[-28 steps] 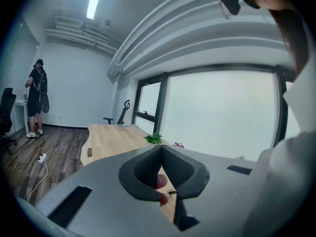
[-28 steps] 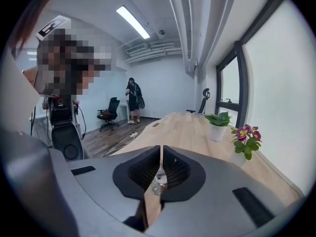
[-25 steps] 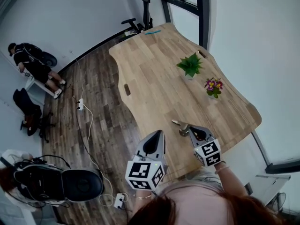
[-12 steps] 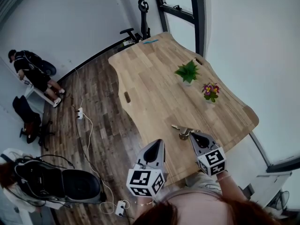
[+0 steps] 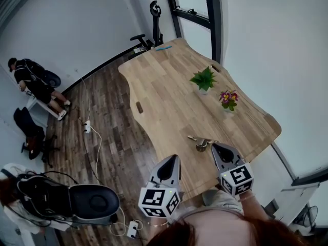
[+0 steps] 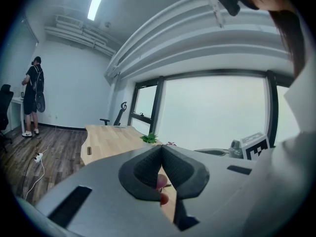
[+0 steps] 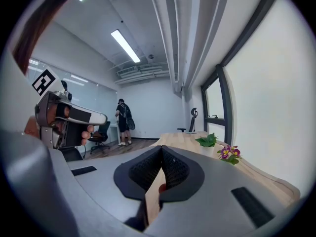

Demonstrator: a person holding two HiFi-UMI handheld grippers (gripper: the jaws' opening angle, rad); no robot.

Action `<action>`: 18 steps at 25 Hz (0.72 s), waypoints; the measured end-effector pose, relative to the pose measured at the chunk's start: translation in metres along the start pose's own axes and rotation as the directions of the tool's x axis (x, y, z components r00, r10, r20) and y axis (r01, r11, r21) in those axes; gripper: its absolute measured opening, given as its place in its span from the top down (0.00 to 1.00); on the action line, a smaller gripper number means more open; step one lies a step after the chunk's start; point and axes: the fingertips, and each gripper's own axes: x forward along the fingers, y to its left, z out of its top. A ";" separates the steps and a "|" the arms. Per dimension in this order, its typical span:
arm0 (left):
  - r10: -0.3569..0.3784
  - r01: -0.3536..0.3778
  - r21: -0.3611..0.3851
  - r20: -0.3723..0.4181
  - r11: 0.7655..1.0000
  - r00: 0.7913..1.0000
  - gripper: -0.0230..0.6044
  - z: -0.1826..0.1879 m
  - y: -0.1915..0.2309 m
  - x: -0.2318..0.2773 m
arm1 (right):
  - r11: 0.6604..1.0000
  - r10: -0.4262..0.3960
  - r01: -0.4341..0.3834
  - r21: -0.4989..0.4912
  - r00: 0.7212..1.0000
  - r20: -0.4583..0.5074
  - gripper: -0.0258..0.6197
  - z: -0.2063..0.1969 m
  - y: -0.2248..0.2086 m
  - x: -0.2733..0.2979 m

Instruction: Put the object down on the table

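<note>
**Object down, claws clear.** Your right claw [image 5: 217, 147] hangs just short of the small metal object [image 5: 200, 144]. The object lies on the wooden table [image 5: 169, 96] close to its near edge, free of both claws. The right claw's jaws are pressed together with nothing between them. The left claw [image 5: 172, 160], off to your left by the table's edge, is likewise closed and empty.

The put-down looks done, so the risks lie in how you leave. The object sits just beside the right claw's tip. A sideways swing or a dip of that hand could clip it and slide it toward the edge, and from there it would drop to the floor [image 5: 113, 132].

What the object is cannot be made out from above. If it is loose-jointed, like a bunch of keys, a snagged part could drag along with the claw.

The green plant [image 5: 204, 79] and the flowering plant [image 5: 228, 99] stand well apart toward the far side. They are out of harm's way unless you reach long across the table. Drawing the right hand straight back and up looks the safest way out.
</note>
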 end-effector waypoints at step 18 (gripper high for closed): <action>-0.022 0.022 0.012 0.025 1.000 0.999 0.96 0.009 -0.006 -0.009 | 1.000 -0.025 0.025 0.004 0.997 0.066 0.96 0.031 0.005 -0.020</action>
